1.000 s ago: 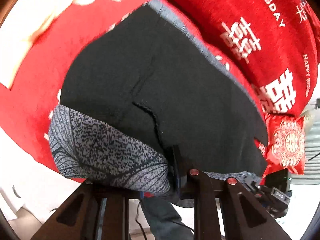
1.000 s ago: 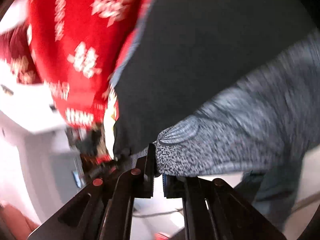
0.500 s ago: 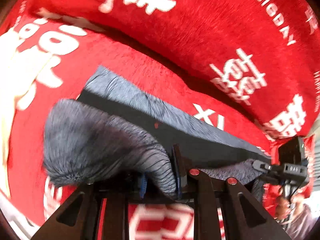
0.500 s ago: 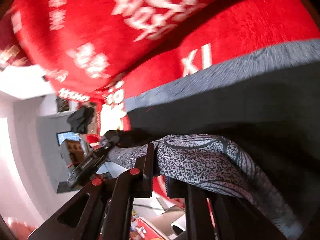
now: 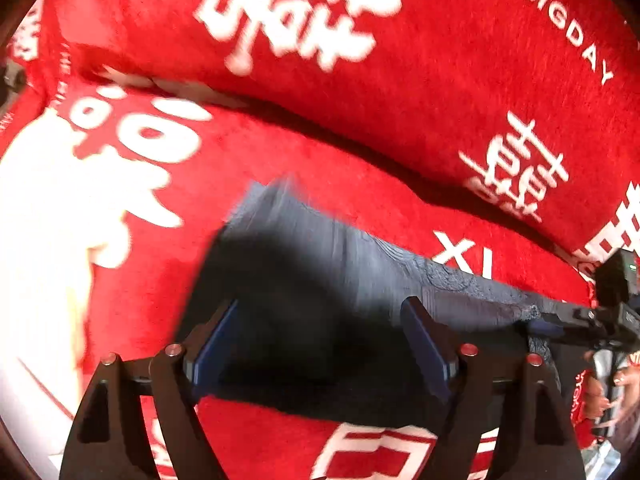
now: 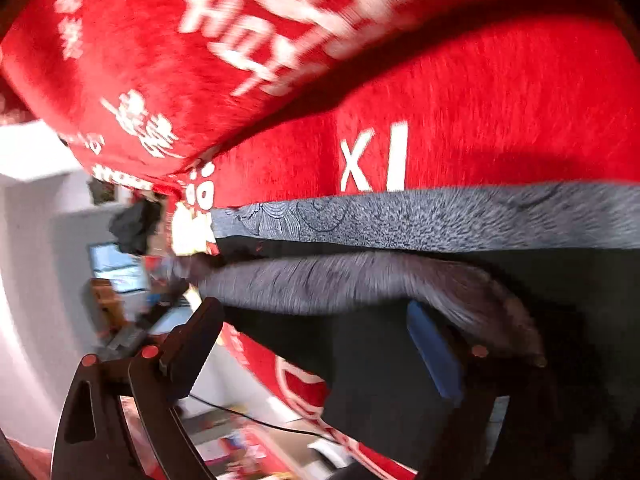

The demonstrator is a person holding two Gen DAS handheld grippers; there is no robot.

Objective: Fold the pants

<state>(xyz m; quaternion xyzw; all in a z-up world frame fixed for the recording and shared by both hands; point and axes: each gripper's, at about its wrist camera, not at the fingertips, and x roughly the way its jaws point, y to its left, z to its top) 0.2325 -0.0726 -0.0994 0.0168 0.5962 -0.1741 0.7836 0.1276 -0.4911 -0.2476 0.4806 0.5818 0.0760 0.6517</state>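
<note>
Left claw (image 5: 320,340): jaws stand wide and have just been opening. The dark grey patterned pants with black inner lining (image 5: 320,280) lie under and between the fingers, but the blue pads (image 5: 212,340) do not press on the cloth. The pants rest on the red plush blanket with white lettering (image 5: 280,168), folded over so a grey strip shows along the far edge and black fabric sits nearer the camera. Motion blur smears the left corner of the garment; its outline there is hard to make out. The near edge is cut off by the claw's black frame.

Right claw (image 6: 312,340): jaws wide, also just been opening. The pants (image 6: 400,224) stretch across the view as a grey patterned band over a black layer, with a loose grey fold just above the right pad (image 6: 432,356), blurred, so I cannot tell whether it touches it. The left finger (image 6: 192,344) hangs past the garment's end, off the blanket edge (image 6: 460,120). The pants run out of frame to the right.

In the left view, the other claw's black body (image 5: 600,320) shows at the right rim, at the garment's far end. Room background at the left of the right view is too blurred to read.
</note>
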